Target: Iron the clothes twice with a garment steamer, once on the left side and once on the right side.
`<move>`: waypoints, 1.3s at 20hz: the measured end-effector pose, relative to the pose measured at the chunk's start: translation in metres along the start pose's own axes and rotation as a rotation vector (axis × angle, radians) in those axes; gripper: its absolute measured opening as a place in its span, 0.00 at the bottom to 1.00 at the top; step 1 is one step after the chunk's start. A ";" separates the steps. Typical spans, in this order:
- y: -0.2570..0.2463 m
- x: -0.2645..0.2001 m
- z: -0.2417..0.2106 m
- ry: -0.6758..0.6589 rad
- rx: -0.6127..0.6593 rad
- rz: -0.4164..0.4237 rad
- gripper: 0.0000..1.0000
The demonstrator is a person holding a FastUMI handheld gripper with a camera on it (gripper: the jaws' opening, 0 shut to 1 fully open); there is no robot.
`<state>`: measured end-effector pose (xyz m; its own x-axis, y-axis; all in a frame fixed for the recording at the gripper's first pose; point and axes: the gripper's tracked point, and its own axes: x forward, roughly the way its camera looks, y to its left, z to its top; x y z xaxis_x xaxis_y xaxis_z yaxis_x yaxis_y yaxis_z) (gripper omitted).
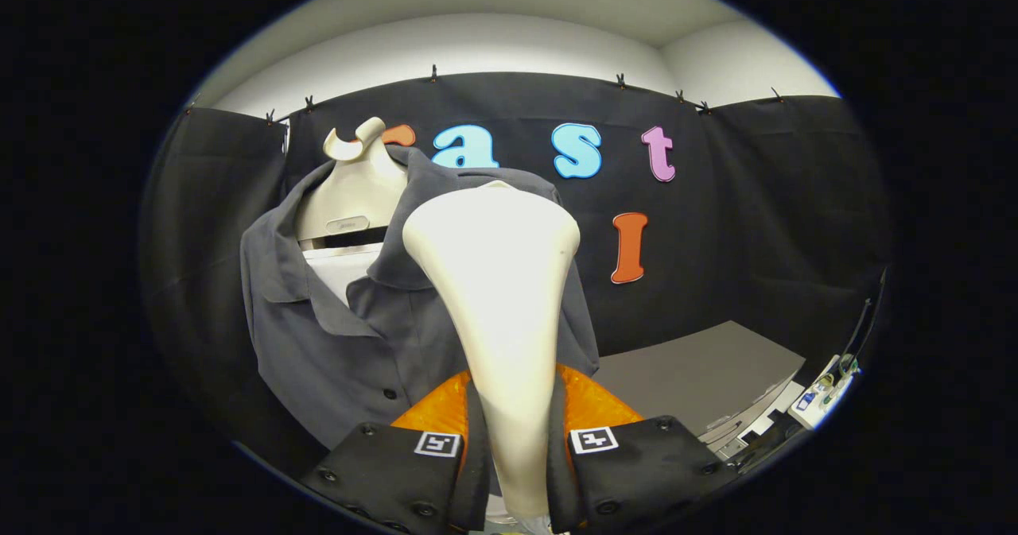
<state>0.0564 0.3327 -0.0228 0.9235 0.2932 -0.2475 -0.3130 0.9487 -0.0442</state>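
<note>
Garment steamer, centre frame, clamped by its handle between the jaws of the gripper (head raised toward fabric); grey shirt hung centre-left on a stand.

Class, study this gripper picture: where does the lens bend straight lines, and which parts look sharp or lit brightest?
Gripper view: fisheye bends the booth's wall top edge into an arc; the steamer, clamped between the gripper fingers, is evenly lit, brightest and looms oversized; the grey shirt behind stays fairly sharp, folds softly shaded.
</note>
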 end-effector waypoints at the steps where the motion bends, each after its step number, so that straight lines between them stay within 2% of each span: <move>1: 0.002 0.005 -0.004 0.009 0.000 -0.002 0.37; 12: 0.011 0.041 -0.043 0.107 -0.006 -0.023 0.37; 26: 0.000 0.043 -0.108 0.214 -0.015 -0.062 0.37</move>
<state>0.0726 0.3324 -0.1378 0.8733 0.2010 -0.4438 -0.2617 0.9619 -0.0794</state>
